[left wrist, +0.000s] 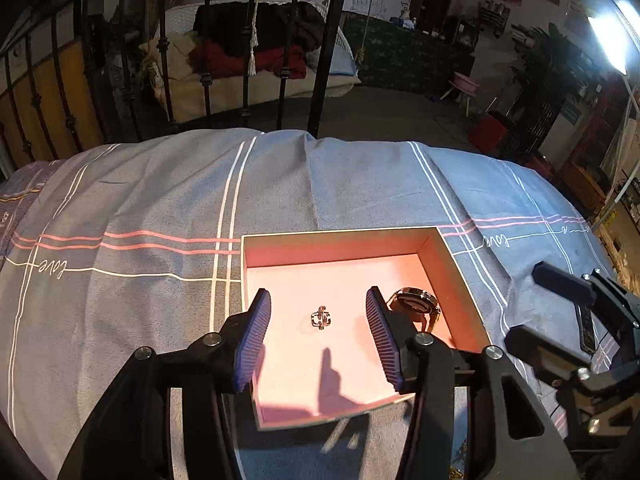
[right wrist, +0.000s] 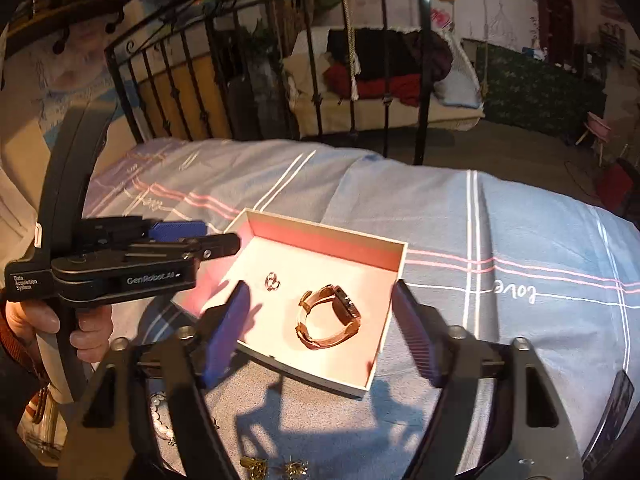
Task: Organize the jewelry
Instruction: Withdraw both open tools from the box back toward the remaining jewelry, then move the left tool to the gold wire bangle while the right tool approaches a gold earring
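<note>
Left wrist view: my left gripper [left wrist: 318,336] hangs released over the box [left wrist: 460,280], fingers straddling the ring [left wrist: 321,317] near the box's middle; the watch [right wrist: 328,317] lies toward its right wall. My right gripper [right wrist: 320,344] is also released. Next pieces, pearls [right wrist: 160,420] and earrings [right wrist: 276,469], lie beyond the box's near edge; I should pinch low and lift clear of the wall.

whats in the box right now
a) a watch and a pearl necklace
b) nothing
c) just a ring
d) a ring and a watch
d: the box holds a small ring and a brown-strapped watch lying apart from each other; the pearls and gold pieces lie on the bedspread outside it.
</note>
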Demonstrator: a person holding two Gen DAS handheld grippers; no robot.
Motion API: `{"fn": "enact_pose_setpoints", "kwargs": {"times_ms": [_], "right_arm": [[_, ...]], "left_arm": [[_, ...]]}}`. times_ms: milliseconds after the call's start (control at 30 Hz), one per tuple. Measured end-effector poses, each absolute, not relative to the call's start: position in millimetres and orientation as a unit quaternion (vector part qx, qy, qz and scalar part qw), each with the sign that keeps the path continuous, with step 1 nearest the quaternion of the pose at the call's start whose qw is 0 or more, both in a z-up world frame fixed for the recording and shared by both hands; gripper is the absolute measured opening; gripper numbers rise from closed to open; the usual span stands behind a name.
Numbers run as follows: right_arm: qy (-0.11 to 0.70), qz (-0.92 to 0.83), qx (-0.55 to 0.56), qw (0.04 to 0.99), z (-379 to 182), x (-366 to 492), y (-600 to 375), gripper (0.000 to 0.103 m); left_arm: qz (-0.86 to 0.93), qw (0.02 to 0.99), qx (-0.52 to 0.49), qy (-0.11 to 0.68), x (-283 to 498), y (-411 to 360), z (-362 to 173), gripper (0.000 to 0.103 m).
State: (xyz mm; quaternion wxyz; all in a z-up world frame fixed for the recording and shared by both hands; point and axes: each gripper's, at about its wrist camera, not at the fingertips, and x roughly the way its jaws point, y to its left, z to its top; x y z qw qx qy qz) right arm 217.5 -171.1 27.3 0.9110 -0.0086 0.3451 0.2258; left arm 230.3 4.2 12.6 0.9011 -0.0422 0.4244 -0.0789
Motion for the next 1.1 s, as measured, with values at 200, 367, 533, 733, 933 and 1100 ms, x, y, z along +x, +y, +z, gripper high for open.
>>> {"fn": "enact_pose_setpoints", "kwargs": {"times_ms": [200, 367, 533, 733, 933, 1100], "right_arm": [[0.324, 0.184, 0.073, 0.925, 10, 166, -221, 0.095], [0.352, 0.156, 0.094, 0.918, -36, 127, -230, 0.082], [0.381, 0.175, 0.083, 0.904, -67, 106, -215, 0.078], [0.386, 0.189, 0.089, 0.899, -81, 97, -213, 0.078], [0.388, 0.193, 0.088, 0.897, -84, 93, -212, 0.079], [0.388, 0.195, 0.087, 0.897, -84, 92, -211, 0.080]], "left_arm": [[-0.105, 0.906, -0.052, 0.406, 156, 7, -5, 0.061], [-0.080, 0.907, -0.024, 0.412, 95, 0, -40, 0.061], [-0.054, 0.896, -0.029, 0.440, 73, 13, -62, 0.059], [-0.040, 0.897, -0.020, 0.440, 72, 16, -63, 0.056], [-0.022, 0.892, 0.033, 0.450, 88, 2, -72, 0.051], [-0.055, 0.893, 0.034, 0.446, 90, -5, -70, 0.013]]}}
